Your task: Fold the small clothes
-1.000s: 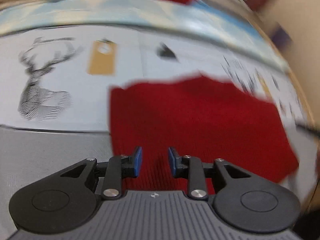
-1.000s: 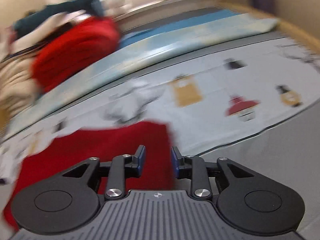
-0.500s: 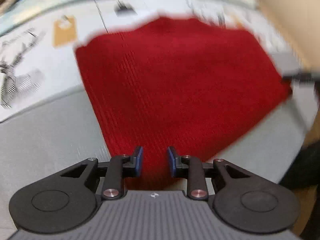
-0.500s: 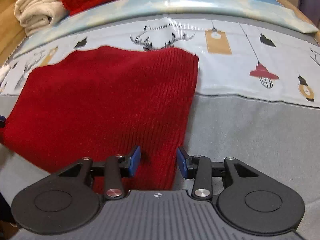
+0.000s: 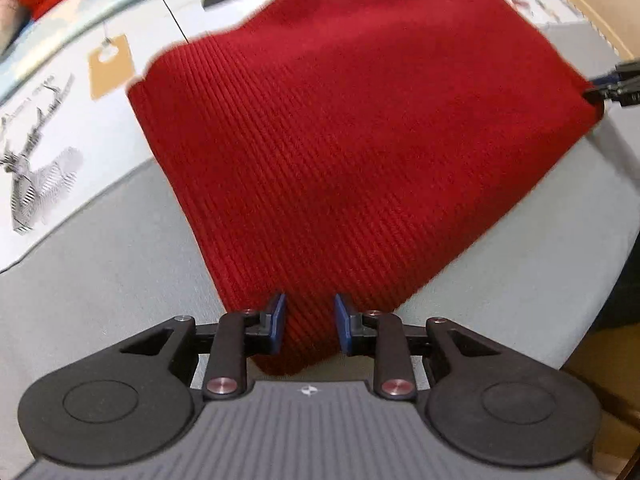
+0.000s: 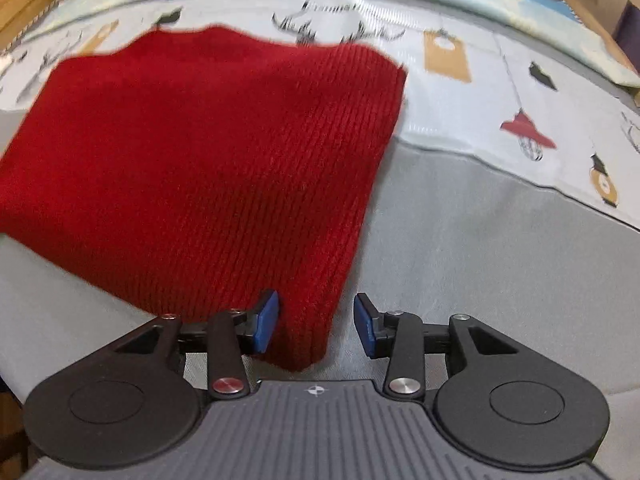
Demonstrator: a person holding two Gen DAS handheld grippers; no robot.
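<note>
1. The bed cover (image 5: 120,280), grey near me and printed with deer and lamps toward 12 o'clock, fills both views and carries everything else.
2. The red knit garment (image 5: 360,140) lies spread flat across it, ribbed, already looking doubled into a rough rectangle. In the left view it runs from 6 o'clock out to 1 o'clock; in the right view it spreads from 6 toward 10 o'clock.
3. The left gripper (image 5: 308,326) points steeply down at one near corner. Its jaws stand narrow, with the corner lying between the blue pads; I see a thin gap on both sides, so I read no grip.
4. The right gripper (image 6: 316,326) sits over the other near corner, jaws a bit wider, the cloth beside the left pad and clear of the right one.
5. My judgement: I'm at the point of taking both near corners for the next fold. That calls for closing on each corner together, catching all layers, then lifting evenly and carrying the edge toward 12 o'clock.
</note>
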